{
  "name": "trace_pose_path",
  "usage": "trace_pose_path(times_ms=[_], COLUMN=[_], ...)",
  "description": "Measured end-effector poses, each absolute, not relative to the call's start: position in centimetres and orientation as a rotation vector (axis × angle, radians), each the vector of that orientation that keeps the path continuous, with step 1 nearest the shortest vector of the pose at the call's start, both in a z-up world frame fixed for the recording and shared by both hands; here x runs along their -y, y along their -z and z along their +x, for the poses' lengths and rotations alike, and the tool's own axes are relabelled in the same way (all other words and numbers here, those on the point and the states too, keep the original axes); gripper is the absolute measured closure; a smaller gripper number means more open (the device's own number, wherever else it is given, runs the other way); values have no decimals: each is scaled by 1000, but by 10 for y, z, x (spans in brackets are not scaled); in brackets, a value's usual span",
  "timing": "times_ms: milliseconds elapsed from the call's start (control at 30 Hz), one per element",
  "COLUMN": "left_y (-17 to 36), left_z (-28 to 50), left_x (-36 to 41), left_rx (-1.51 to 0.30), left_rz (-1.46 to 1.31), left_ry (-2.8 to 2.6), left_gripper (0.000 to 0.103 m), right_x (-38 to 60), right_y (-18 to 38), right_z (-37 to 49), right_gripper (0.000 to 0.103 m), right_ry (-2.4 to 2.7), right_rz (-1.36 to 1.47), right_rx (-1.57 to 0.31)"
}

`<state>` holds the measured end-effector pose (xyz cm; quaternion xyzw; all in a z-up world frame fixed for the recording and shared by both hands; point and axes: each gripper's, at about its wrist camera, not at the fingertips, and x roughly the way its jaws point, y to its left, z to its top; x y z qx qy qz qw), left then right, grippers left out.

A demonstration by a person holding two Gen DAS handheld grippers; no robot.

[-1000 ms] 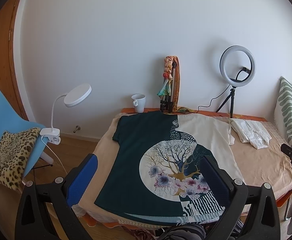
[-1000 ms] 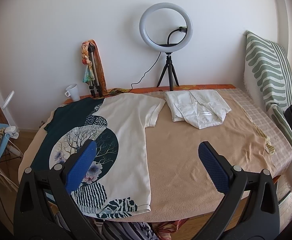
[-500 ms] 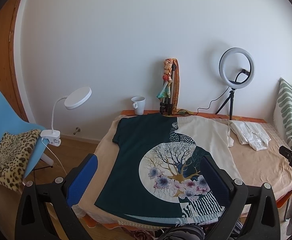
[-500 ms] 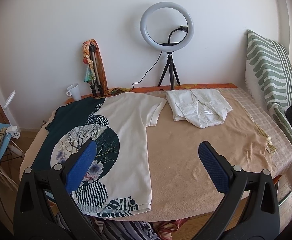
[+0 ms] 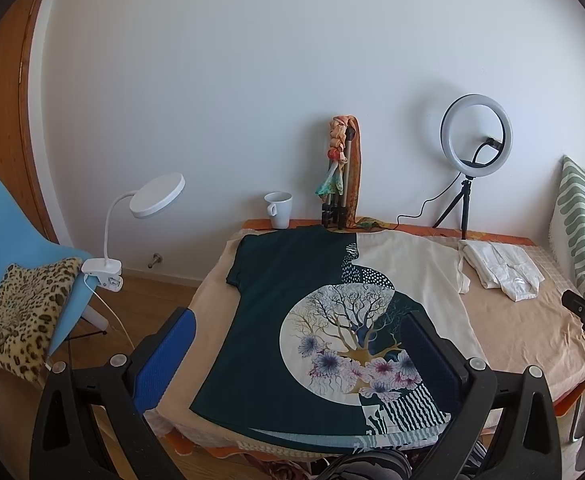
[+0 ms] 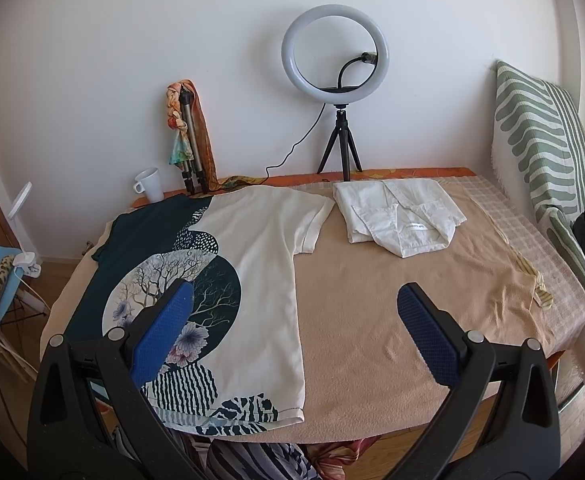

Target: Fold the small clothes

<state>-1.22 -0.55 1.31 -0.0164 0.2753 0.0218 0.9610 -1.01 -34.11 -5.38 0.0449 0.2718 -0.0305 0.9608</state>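
A T-shirt (image 5: 292, 320), half dark green, half cream, with a printed tree and flowers, lies flat on a table (image 6: 372, 320) covered in tan cloth. A folded white shirt (image 6: 396, 216) sits beyond it, its small label too tiny to read. The left gripper (image 5: 296, 354) hovers above the T-shirt's hem, jaws wide apart and empty. The right gripper (image 6: 292, 332), likewise spread and empty, hovers over the T-shirt's right edge.

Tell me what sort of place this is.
Probably a room at home set up for filming: a cloth-covered table against the wall, a ring light on a small tripod, a white mug and a striped cushion.
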Motion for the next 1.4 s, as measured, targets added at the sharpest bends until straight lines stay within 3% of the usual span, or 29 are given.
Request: trace_pose_path(times_ms=[1033, 1400], left_y=[-1, 44], left_z=[-4, 40], left_x=[-3, -56], left_rx=[-572, -653], left_rz=[-58, -98], left_ry=[-57, -94], left_gripper=[0, 1], right_x=[340, 336], right_y=[57, 69], right_z=[-9, -7], right_gripper=[0, 0], right_ry=[62, 65], right_rz=[89, 76], right_rx=[-554, -578])
